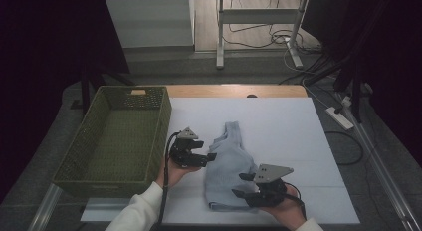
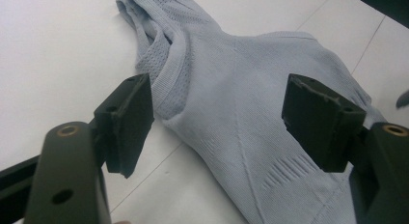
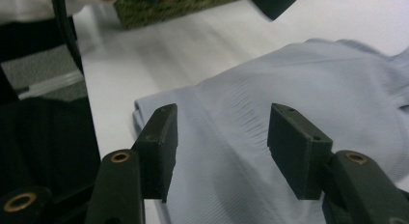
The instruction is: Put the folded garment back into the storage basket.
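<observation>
A light blue knitted sleeveless top (image 1: 228, 159) lies partly folded on the white table cover (image 1: 288, 131), neck end towards the far side. My left gripper (image 1: 211, 157) hovers at the top's left edge near the armhole, jaws open. In the left gripper view the top (image 2: 202, 35) spreads under the open left gripper (image 2: 218, 89), with no pad pressing on it. My right gripper (image 1: 240, 185) is at the top's lower right, near the hem. In the right gripper view the ribbed cloth (image 3: 313, 74) lies below the open right gripper (image 3: 223, 113), untouched by the pads.
A green woven basket (image 1: 112, 90) stands at the left of the cover, nothing visible inside; its wall (image 3: 173, 7) shows in the right gripper view. A wooden table edge (image 1: 234, 90) runs behind. A power strip (image 1: 339, 117) and cables lie on the floor at the right.
</observation>
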